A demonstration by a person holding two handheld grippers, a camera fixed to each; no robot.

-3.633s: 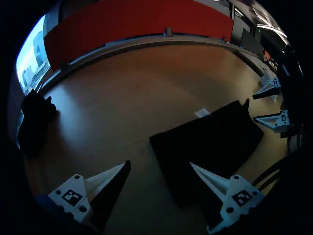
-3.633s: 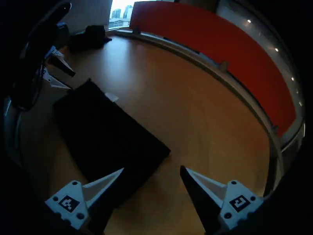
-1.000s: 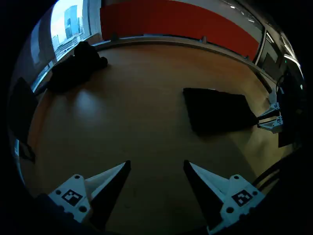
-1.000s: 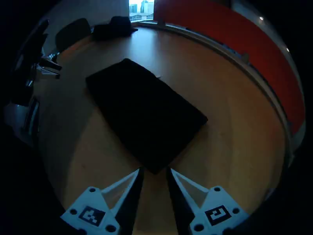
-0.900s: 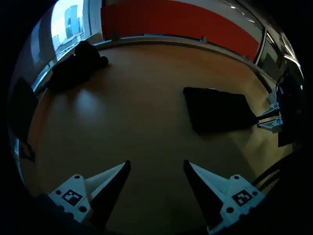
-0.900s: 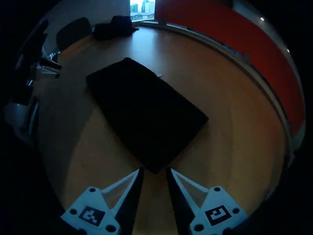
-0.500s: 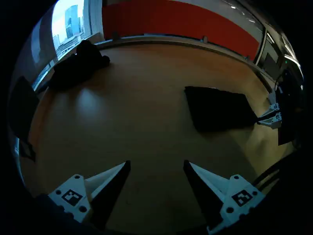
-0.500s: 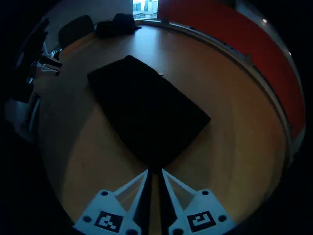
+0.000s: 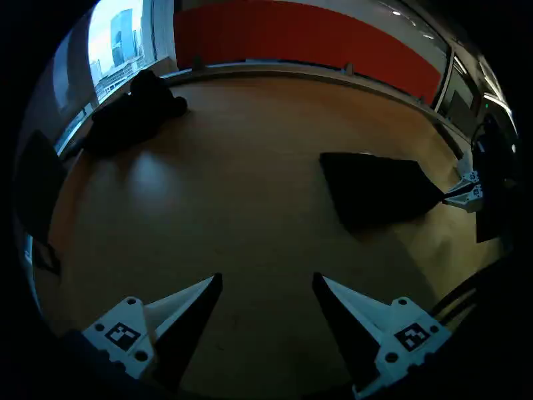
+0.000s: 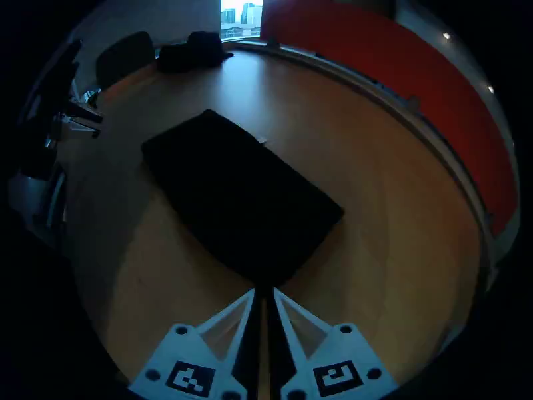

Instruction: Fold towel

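Note:
A black towel [image 10: 240,193] lies folded on the wooden table [image 10: 373,220]. My right gripper [image 10: 264,293] is shut on the towel's near corner, both fingers pressed together over the cloth. In the left gripper view the towel [image 9: 376,190] lies at the right, its far corner pulled up to a point where the right gripper [image 9: 466,193] pinches it. My left gripper [image 9: 266,279] hangs open over bare wood, well away from the towel, with nothing between its fingers. It also appears far off, at the table's left side, as the left gripper [image 10: 78,120].
A black bag [image 9: 133,110] lies at the table's far end by the window; it shows as the bag [image 10: 193,50] in the right gripper view, with a dark chair [image 10: 126,57] beside it. A red wall panel [image 9: 300,33] runs behind the table's curved edge.
My right gripper moved to the towel's near corner, shut on it and has raised that corner a little. The left gripper drew back from the towel and stays open.

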